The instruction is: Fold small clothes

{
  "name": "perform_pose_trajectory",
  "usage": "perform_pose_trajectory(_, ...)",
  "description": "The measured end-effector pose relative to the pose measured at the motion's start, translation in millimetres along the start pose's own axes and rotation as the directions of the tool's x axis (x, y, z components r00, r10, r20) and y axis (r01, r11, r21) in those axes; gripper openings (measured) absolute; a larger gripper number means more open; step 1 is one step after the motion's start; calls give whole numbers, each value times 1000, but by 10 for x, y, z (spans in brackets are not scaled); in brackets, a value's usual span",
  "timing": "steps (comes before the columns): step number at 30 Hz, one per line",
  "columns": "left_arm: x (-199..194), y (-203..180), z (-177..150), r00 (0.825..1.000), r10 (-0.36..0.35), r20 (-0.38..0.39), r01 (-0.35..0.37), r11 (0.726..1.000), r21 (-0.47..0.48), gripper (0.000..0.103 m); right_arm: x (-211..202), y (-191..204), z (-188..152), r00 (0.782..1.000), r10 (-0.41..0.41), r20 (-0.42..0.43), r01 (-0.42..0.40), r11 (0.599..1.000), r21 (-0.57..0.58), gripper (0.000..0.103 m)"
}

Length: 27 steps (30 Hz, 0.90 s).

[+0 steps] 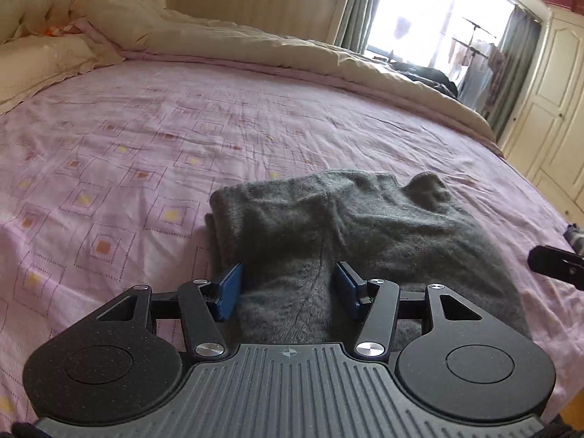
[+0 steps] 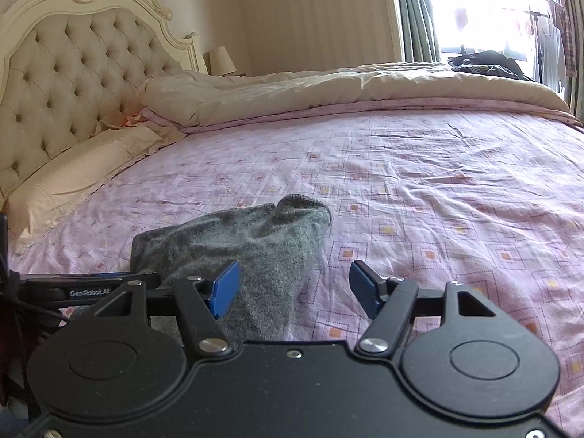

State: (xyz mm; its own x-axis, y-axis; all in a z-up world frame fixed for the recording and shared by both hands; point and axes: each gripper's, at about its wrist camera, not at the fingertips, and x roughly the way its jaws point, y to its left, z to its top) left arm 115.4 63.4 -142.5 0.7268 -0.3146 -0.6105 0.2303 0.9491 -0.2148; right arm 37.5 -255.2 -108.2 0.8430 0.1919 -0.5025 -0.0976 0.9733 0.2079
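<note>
A grey knitted garment [image 1: 328,233] lies bunched and partly folded on the pink patterned bedsheet [image 1: 127,138]. My left gripper [image 1: 288,284] is open, its blue pads standing over the near part of the garment without pinching it. In the right wrist view the same garment [image 2: 248,244] lies left of centre. My right gripper [image 2: 292,288] is open, its left pad over the garment's right edge and its right pad over bare sheet [image 2: 438,189]. The left gripper's body [image 2: 87,290] shows at the left edge there.
A beige duvet [image 1: 255,43] is piled along the far side of the bed, with a pillow [image 2: 73,179] and tufted headboard [image 2: 73,73] at the left. Dark clothes [image 2: 485,64] lie at the far corner. A cream wardrobe [image 1: 547,109] stands at the right.
</note>
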Motion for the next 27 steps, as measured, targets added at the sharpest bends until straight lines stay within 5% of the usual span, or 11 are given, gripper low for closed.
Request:
perform_pose_trajectory(8, -54, 118, -108, 1000, -5, 10, 6, 996, -90, 67, 755, -100, -64, 987, -135, -89, 131, 990, -51, 72)
perform_pose_trajectory(13, -52, 97, -106, 1000, 0, 13, 1, 996, -89, 69, 823, -196, -26, 980, -181, -77, 179, 983, -39, 76)
perform_pose_trajectory(19, -142, 127, -20, 1000, 5, 12, -3, 996, -91, 69, 442, -228, 140, 984, -180, 13, 180, 984, -14, 83)
perform_pose_trajectory(22, -348, 99, 61, 997, 64, 53, -60, 996, -70, 72, 153, -186, 178, 987, -152, 48, 152, 988, -3, 102)
perform_pose_trajectory(26, -642, 48, 135, 993, 82, 88, -79, 996, -36, 84, -175, -59, 162, 992, -119, 46, 119, 993, 9, 103)
perform_pose_trajectory(27, -698, 25, 142, 992, 87, 88, -85, 996, -23, 96, -226, -40, 158, 993, -116, 32, 115, 993, 18, 103)
